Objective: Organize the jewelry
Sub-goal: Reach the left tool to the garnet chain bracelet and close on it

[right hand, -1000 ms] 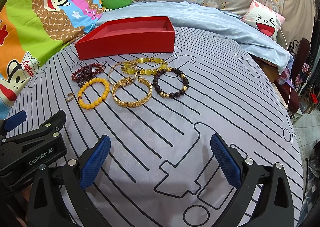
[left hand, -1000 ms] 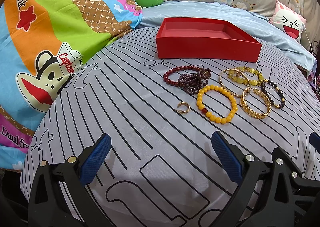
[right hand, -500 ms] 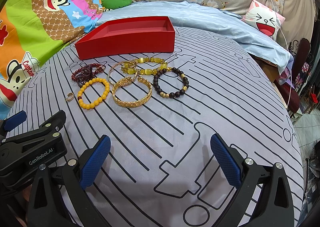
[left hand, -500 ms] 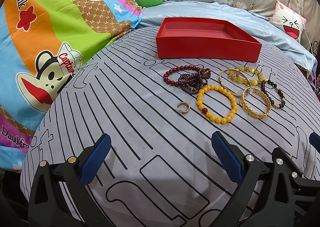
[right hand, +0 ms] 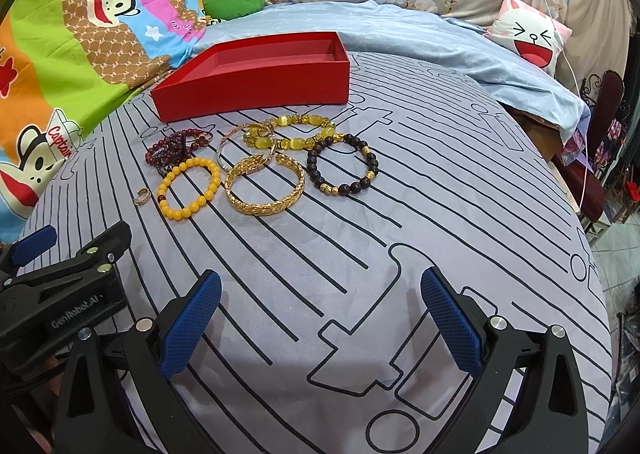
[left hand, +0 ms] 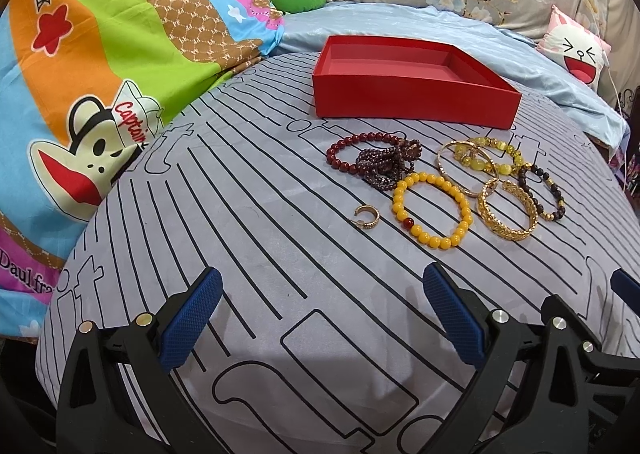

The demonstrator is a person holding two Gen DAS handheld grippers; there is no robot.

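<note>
Lying ahead of both wide-open, empty jaws, the jewelry sits bunched before the red box [left hand: 414,102] on the bed. The ring [left hand: 367,217] lies nearest the left gripper [left hand: 320,318] (likely its pick); the dark bracelet [right hand: 342,165] faces the right gripper [right hand: 320,318].
</note>
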